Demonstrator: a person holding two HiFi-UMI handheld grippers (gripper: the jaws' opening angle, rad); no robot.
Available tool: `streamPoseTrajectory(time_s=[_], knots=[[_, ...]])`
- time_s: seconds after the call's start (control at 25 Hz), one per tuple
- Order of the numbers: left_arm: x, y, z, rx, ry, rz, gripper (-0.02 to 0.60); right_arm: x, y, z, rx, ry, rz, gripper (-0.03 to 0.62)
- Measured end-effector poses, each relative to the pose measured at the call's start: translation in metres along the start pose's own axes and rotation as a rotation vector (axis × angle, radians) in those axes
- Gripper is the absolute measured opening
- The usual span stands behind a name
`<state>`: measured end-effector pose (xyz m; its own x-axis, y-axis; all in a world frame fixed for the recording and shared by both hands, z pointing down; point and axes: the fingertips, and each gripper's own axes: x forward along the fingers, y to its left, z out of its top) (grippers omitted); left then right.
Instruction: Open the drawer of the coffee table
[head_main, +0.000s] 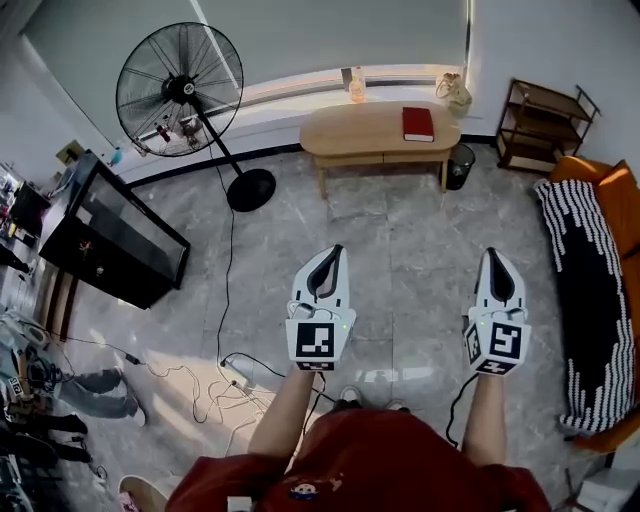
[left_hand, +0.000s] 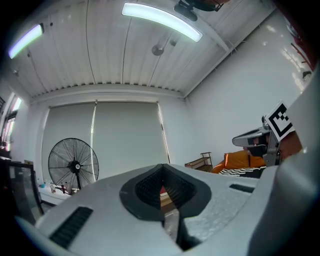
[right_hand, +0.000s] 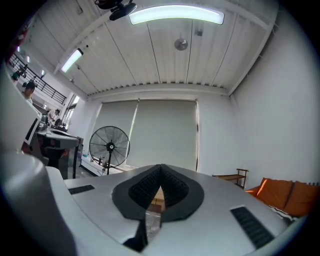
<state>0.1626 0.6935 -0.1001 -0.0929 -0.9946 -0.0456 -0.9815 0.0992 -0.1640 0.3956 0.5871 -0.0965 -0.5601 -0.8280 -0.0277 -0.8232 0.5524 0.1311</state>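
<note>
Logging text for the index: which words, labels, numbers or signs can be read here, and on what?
No readable text in any view.
On the red book, lying on the coffee table: cover too small to read.
On the left gripper and right gripper: square coded markers only, no letters.

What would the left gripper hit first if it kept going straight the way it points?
Probably the wooden coffee table with the red book, across the floor in line with the left gripper. Held level, it might instead pass over that low table to the window blind behind; depth is unclear.
</note>
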Motion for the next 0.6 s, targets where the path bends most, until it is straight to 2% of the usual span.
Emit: streamPoseTrajectory(time_s=[0.48, 0.6], knots=[[-0.009, -0.056, 0.005, 0.009, 0.010, -0.015, 0.008, -0.027, -0.026, -0.017, -0.014, 0.025, 0.027, 0.000], [-0.010, -0.073, 0.005, 0.012, 0.014, -0.027, 0.008, -0.034, -0.033, -0.021, 0.001, 0.025, 0.038, 0.042]])
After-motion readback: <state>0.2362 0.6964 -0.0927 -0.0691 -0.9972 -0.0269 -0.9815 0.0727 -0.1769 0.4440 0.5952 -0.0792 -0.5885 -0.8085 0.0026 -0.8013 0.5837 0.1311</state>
